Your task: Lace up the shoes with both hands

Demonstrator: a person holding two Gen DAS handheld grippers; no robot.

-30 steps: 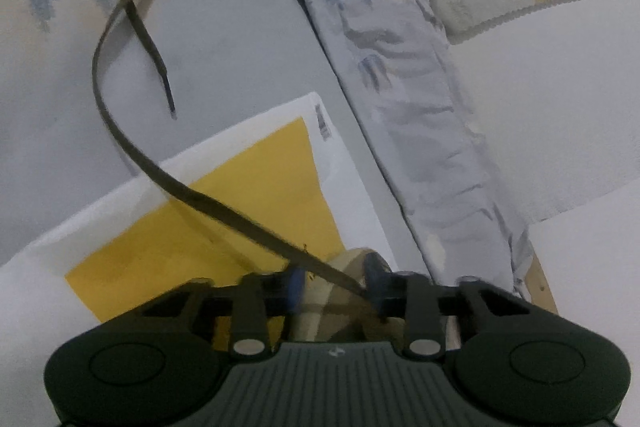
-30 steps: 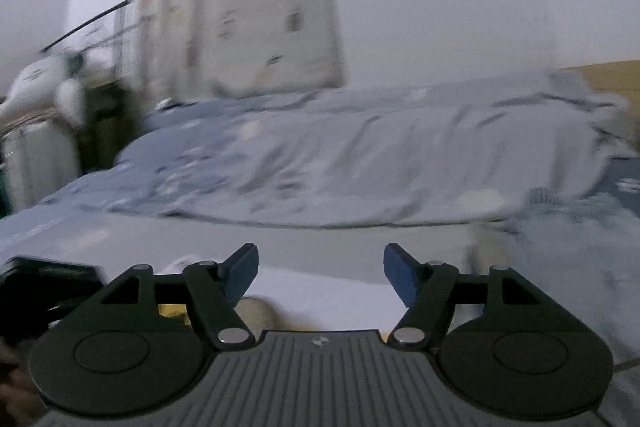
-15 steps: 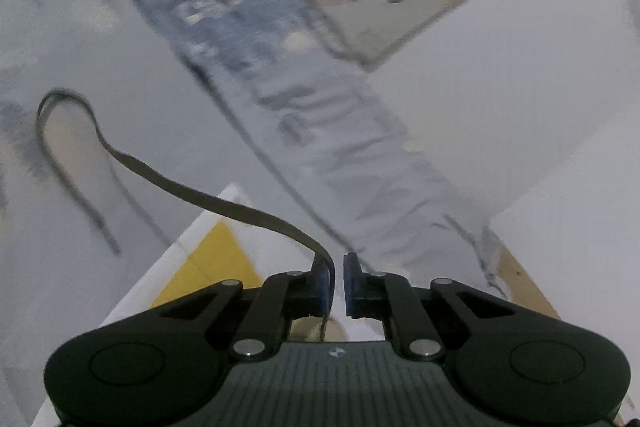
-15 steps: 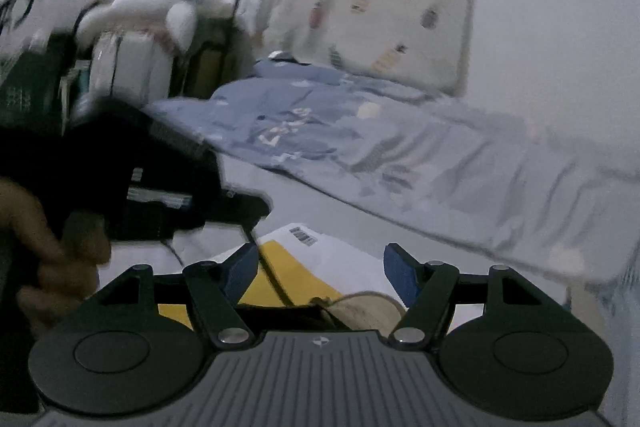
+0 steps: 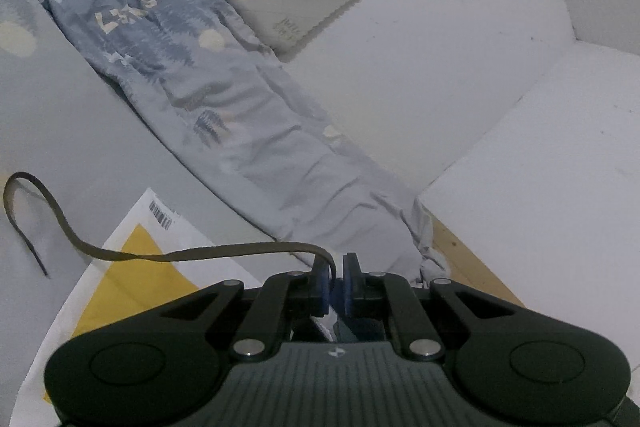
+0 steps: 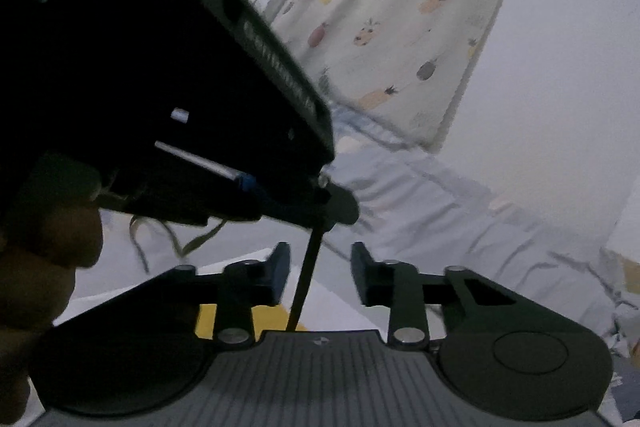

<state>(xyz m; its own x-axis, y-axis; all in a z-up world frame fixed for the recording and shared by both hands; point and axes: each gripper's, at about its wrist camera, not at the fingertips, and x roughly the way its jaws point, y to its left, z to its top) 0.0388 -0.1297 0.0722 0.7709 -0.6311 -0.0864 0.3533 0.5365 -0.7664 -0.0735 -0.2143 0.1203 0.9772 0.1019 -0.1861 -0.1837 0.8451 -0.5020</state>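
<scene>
Left gripper [image 5: 337,283] pinching flat olive shoelace [image 5: 200,251]

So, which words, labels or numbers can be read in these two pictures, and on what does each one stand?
"S" with further pale letters: printed upside down on the blue bedsheet; the rest does not read clearly.
Barcode on the white and yellow bag: the digits are too small to read.
Pale letters on the pineapple cloth: too faint.
Small logo on the left gripper: a mark, no letters.

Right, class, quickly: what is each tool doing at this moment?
Left tool: closed, pinching the dark shoelace.
Right tool: open, holding nothing; the shoelace hangs between its fingers.
</scene>
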